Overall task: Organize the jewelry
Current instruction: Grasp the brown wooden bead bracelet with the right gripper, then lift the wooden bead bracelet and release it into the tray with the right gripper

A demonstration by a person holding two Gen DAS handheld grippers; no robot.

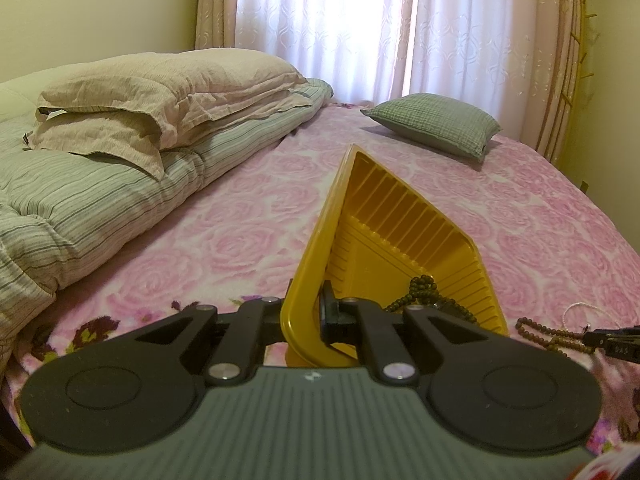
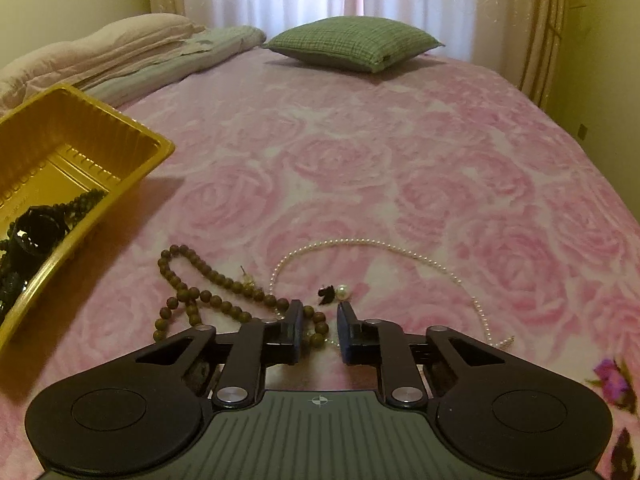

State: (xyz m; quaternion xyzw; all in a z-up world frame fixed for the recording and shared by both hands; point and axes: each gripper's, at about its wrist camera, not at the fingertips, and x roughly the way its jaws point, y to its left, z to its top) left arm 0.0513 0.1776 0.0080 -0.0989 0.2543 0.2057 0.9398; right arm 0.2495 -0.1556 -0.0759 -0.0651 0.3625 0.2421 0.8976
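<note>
On the bedspread (image 2: 360,152), left hand-held gripper (image 1: 308,320) clamped on tray (image 1: 400,216) rim; right hand-held gripper (image 2: 319,322) agape over beads (image 2: 208,296).

A bedroom in a private home: a wide bed (image 2: 400,152) spread with a pink rose-patterned blanket fills the scene. At far left, beige pillows (image 1: 160,92) are stacked on a folded striped quilt (image 1: 100,200), while a green checked cushion (image 2: 352,42) lies near the far edge. Beyond the bed, sheer white curtains (image 1: 320,28) framed by beige drapes (image 2: 538,28) glow with daylight against pale yellow walls (image 1: 92,8).
</note>
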